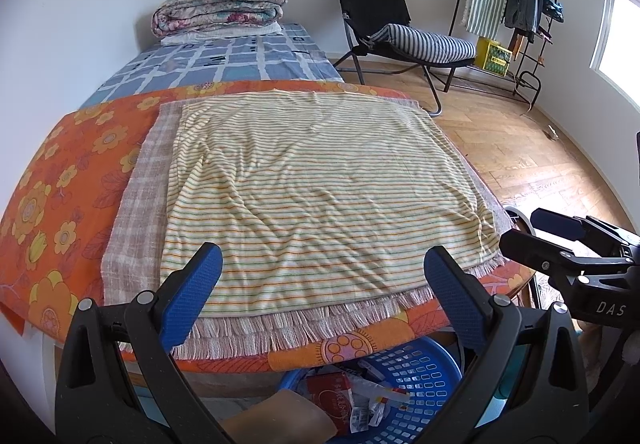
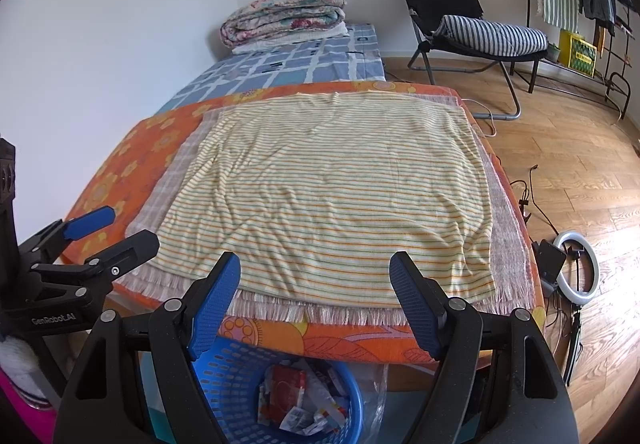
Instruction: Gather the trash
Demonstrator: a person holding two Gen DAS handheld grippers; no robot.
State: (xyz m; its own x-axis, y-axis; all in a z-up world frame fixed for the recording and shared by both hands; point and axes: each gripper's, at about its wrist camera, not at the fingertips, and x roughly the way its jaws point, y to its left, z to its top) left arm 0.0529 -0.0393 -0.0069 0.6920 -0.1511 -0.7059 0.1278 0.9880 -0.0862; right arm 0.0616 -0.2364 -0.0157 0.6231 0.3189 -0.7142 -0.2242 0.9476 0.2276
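Blue basket (image 1: 416,376) under counter (image 1: 224,384) edge holds trash (image 1: 352,400); left hand-held gripper (image 1: 320,280) spread, empty.
Right view: right hand-held gripper (image 2: 316,284) spread, empty; striped cloth (image 2: 328,188) bare. Risk: fringe (image 2: 280,308) snagging fingers, hidden scraps missed.

Blue basket (image 2: 224,376), orange flowered cover (image 1: 80,172), yellow striped cloth (image 1: 320,184).

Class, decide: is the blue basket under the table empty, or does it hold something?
Not empty: the blue basket holds wrappers and packets.
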